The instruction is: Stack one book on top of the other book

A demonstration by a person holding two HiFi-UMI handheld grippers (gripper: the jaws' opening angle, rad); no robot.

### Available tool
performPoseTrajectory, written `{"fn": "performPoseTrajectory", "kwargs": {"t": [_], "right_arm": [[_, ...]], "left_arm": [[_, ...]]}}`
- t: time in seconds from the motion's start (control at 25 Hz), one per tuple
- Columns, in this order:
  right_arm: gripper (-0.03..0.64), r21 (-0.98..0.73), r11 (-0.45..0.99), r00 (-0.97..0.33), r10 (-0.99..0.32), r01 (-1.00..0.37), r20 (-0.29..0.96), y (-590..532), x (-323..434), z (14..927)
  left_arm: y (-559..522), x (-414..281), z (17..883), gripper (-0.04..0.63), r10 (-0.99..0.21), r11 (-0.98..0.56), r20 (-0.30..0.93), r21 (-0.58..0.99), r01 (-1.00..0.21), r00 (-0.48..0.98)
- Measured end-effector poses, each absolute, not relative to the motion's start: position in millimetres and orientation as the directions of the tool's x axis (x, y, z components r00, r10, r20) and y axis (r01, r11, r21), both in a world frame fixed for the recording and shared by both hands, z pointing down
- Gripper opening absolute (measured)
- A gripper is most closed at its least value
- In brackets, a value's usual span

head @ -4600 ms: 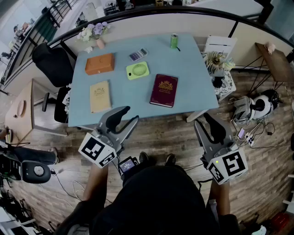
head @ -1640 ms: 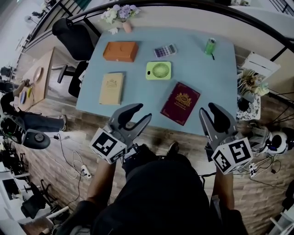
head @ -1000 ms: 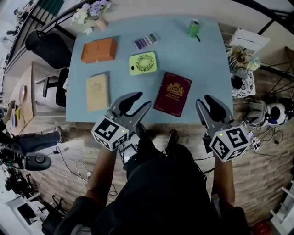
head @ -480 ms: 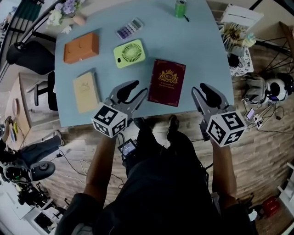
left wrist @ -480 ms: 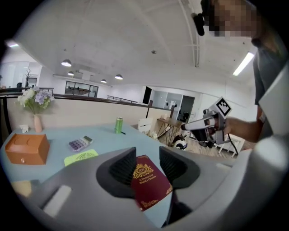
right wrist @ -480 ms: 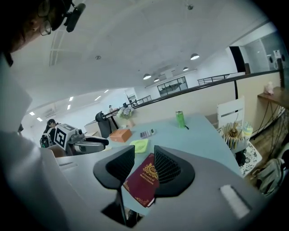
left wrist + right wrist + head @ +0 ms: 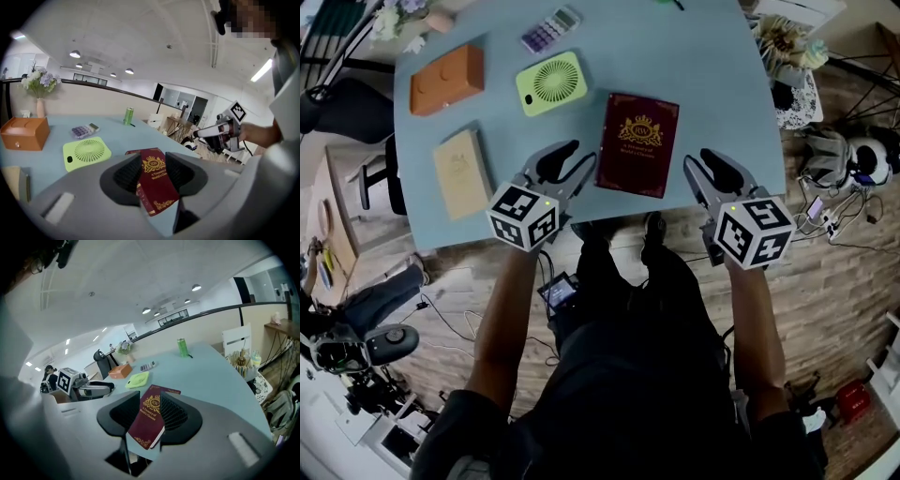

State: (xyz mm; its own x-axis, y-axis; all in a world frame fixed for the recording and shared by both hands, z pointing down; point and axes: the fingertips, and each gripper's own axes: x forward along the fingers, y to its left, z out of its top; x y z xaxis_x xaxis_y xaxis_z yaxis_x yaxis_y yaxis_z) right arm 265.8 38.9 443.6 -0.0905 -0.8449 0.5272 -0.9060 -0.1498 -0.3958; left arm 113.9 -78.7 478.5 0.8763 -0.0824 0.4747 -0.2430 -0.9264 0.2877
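Observation:
A maroon book with a gold crest lies flat near the front edge of the light blue table. A tan book lies flat at the table's left side. My left gripper hovers open over the front edge, just left of the maroon book, between the two books. My right gripper hangs open off the front edge, just right of that book. Each gripper view shows the maroon book beyond its open jaws, with nothing between the left gripper's or the right gripper's pads.
Behind the books are a green fan, an orange box and a calculator. A green can and a flower vase stand at the far edge. A black chair is at left, a cluttered stand at right.
Both grippers have come down toward the table's front edge, flanking the maroon book more closely. Their jaws stay as wide as before. The books have not moved.

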Motion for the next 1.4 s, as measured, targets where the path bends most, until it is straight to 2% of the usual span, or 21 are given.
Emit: {"fn": "performPoseTrajectory", "kwargs": {"t": [0.48,0.96,1.4], "right_arm": [[0.133,-0.442,-0.193,-0.141,-0.774,-0.876,0.617,38,250,517],[0.138,-0.447,-0.244,-0.159,-0.706,-0.861,0.690,43,245,576],[0.202,-0.499,-0.290,-0.194,-0.676,-0.817,0.710,46,243,607]], "left_arm": [[-83,102,544,0.210,-0.057,-0.895,0.552,0.341,-0.288,0.832],[-72,113,584,0.212,0.028,-0.870,0.572,0.417,-0.262,0.820],[-60,120,609,0.216,0.083,-0.851,0.588,0.462,-0.250,0.805]]}}
